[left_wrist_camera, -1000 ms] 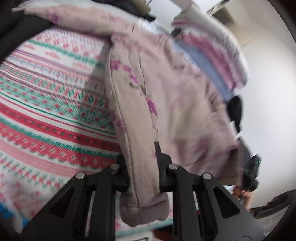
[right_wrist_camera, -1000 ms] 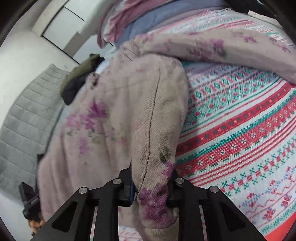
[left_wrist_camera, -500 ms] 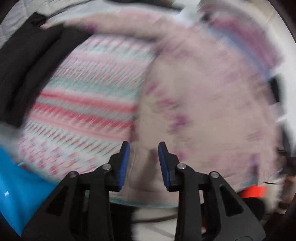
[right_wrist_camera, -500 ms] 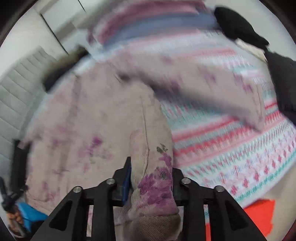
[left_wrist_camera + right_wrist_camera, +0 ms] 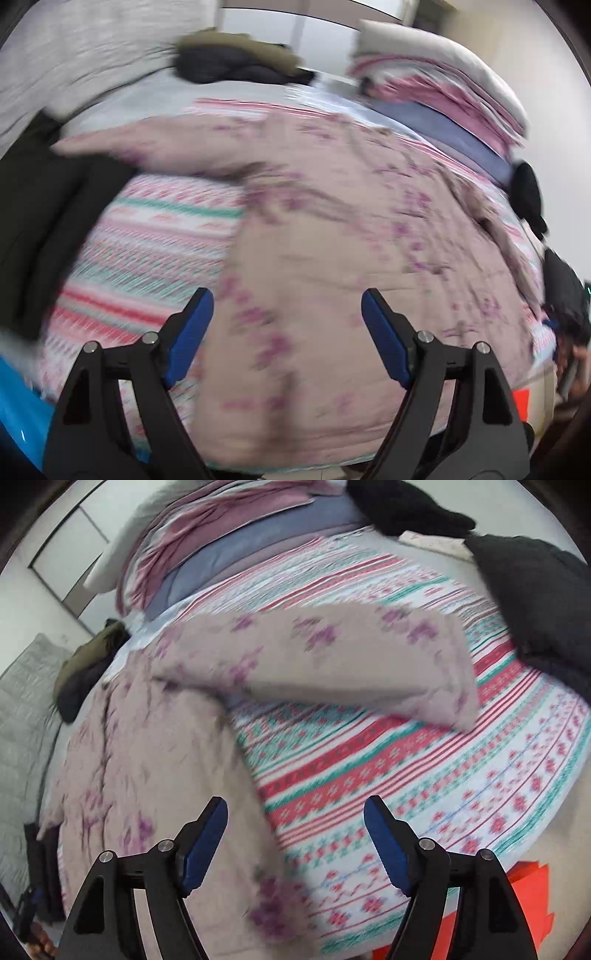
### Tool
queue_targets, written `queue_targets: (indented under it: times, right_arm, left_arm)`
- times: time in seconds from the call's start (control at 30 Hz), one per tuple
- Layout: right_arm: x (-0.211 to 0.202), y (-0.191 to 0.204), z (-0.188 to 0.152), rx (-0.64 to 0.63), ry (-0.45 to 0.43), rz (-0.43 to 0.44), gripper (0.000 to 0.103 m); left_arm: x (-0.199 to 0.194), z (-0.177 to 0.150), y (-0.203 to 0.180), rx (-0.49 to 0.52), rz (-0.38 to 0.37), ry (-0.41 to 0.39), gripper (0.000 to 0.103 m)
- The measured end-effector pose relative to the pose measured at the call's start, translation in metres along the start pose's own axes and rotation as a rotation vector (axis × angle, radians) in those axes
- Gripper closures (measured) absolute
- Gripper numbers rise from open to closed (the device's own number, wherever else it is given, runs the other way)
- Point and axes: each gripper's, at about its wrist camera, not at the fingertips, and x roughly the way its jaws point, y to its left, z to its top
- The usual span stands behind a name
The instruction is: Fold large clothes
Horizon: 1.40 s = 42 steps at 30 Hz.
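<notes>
A large pale pink garment with purple flowers [image 5: 332, 251] lies spread flat on the striped patterned bedcover [image 5: 147, 236]. One sleeve [image 5: 155, 151] reaches out to the left in the left wrist view. In the right wrist view the garment's body [image 5: 155, 760] lies at left and a sleeve [image 5: 351, 664] stretches right across the bedcover [image 5: 424, 782]. My left gripper [image 5: 287, 328] is open and empty above the garment's near hem. My right gripper [image 5: 295, 834] is open and empty above the hem's right corner.
Folded bedding [image 5: 443, 96] is stacked at the far side; it also shows in the right wrist view [image 5: 229, 542]. Dark clothes [image 5: 40, 229] lie at the left edge, and more dark clothes [image 5: 535, 602] at the right. A dark jacket [image 5: 240, 62] lies at the back. An orange object [image 5: 532, 897] sits below the bed edge.
Both grippers let go of the garment's hem, opened wide and pulled back. The garment now lies flat on the bed instead of hanging from the jaws.
</notes>
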Motion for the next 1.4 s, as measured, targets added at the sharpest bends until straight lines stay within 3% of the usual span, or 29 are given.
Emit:
queue_targets:
  times: [0.13, 0.27, 0.37, 0.53, 0.6, 0.67, 0.73, 0.77, 0.87, 1.07, 1.23, 1.3, 1.4]
  right_arm:
    - [-0.008, -0.014, 0.034, 0.010, -0.072, -0.073, 0.023]
    - [0.003, -0.039, 0.059, 0.049, -0.125, -0.156, 0.020]
    - [0.023, -0.063, 0.082, 0.114, -0.123, -0.193, 0.020]
    - [0.074, -0.099, 0.108, 0.225, -0.082, -0.325, 0.020]
    - [0.092, -0.105, 0.109, 0.262, -0.085, -0.317, 0.018]
    - [0.097, -0.092, 0.110, 0.220, -0.142, -0.340, 0.030]
    - [0.102, -0.078, 0.117, 0.151, -0.134, -0.363, 0.067]
    - [0.100, -0.068, 0.125, 0.099, -0.141, -0.386, 0.075]
    - [0.089, -0.056, 0.148, 0.027, -0.192, -0.441, 0.080]
    - [0.046, -0.032, 0.222, -0.131, -0.470, -0.698, 0.081]
    - [0.065, -0.020, 0.279, -0.271, -0.628, -0.872, 0.081]
    - [0.090, -0.026, 0.295, -0.292, -0.629, -0.926, 0.081]
    - [0.152, -0.047, 0.313, -0.305, -0.549, -1.006, 0.080]
  left_arm:
    - [0.030, 0.021, -0.041, 0.068, -0.111, -0.009, 0.011]
    - [0.059, 0.019, -0.055, 0.004, -0.204, -0.027, 0.011]
    - [0.073, 0.014, -0.058, -0.042, -0.217, 0.025, 0.011]
    - [0.083, 0.024, -0.052, -0.123, -0.171, -0.019, 0.011]
    - [0.091, 0.029, -0.049, -0.159, -0.167, -0.020, 0.011]
    - [0.098, 0.032, -0.045, -0.188, -0.160, -0.023, 0.011]
    - [0.103, 0.035, -0.044, -0.207, -0.147, -0.032, 0.011]
    - [0.103, 0.036, -0.043, -0.210, -0.139, -0.037, 0.011]
    - [0.100, 0.035, -0.045, -0.186, -0.112, -0.069, 0.011]
    - [0.093, 0.029, -0.050, -0.096, -0.052, -0.117, 0.011]
    - [0.094, 0.027, -0.052, -0.050, -0.025, -0.118, 0.011]
    - [0.096, 0.025, -0.056, -0.021, -0.016, -0.117, 0.011]
    - [0.100, 0.019, -0.063, 0.054, 0.019, -0.123, 0.011]
